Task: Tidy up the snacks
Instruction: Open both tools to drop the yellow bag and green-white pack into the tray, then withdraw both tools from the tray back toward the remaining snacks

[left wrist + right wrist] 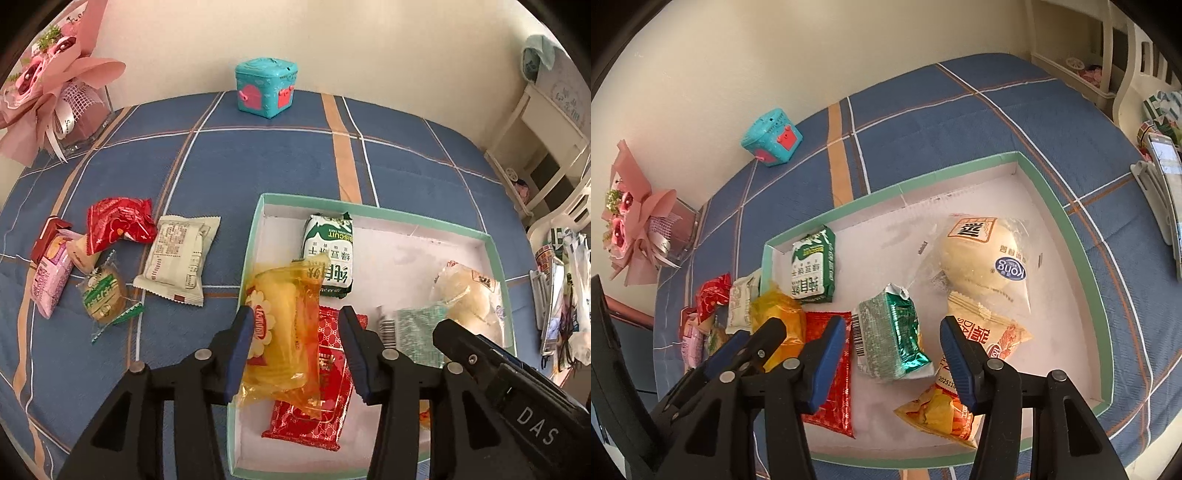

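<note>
A mint-rimmed white box (369,207) lies on the blue plaid cloth. My left gripper (296,317) is open over the box's left end. A yellow packet (284,314) lies between its jaws on a red packet (327,387), with a gap at the right pad. My right gripper (893,325) is open around a green foil packet (890,332), which it does not touch. Also in the box are a green biscuit pack (812,266), a bagged bun (986,258) and two orange packets (991,332). Left of the box lie a red packet (118,225), a beige packet (181,258), a wrapped cookie (105,295) and a pink pack (50,284).
A teal toy chest (266,86) stands at the far edge by the wall. A pink bouquet (48,74) fills the far left corner. A phone on a stand (1167,184) sits right of the box. A cream chair (546,147) stands beyond the right edge.
</note>
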Tool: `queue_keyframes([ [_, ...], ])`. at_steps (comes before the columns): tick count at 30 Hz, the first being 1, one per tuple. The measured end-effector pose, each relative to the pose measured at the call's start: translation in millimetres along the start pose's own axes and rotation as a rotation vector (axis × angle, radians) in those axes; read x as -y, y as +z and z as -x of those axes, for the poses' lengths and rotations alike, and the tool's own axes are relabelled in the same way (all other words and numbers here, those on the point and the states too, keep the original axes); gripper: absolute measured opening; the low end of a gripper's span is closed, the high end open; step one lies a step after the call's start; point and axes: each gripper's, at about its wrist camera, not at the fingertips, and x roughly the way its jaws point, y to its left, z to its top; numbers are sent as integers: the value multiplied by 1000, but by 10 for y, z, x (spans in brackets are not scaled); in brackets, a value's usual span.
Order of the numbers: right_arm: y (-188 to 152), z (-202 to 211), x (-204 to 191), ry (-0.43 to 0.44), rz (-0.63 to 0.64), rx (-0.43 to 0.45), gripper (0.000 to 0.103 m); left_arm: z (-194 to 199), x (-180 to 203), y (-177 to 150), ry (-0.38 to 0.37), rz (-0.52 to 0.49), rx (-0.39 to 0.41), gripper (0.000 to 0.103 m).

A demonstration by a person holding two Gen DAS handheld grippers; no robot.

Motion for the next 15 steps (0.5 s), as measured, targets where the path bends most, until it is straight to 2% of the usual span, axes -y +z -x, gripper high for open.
queue_keyframes([
  [6, -53, 86, -93, -7, 29, 4, 57, 133, -113, 23, 27, 29, -3, 51],
  [15, -198, 133, -235, -32, 63, -4, 57, 233, -557, 2, 78, 122, -17, 51],
])
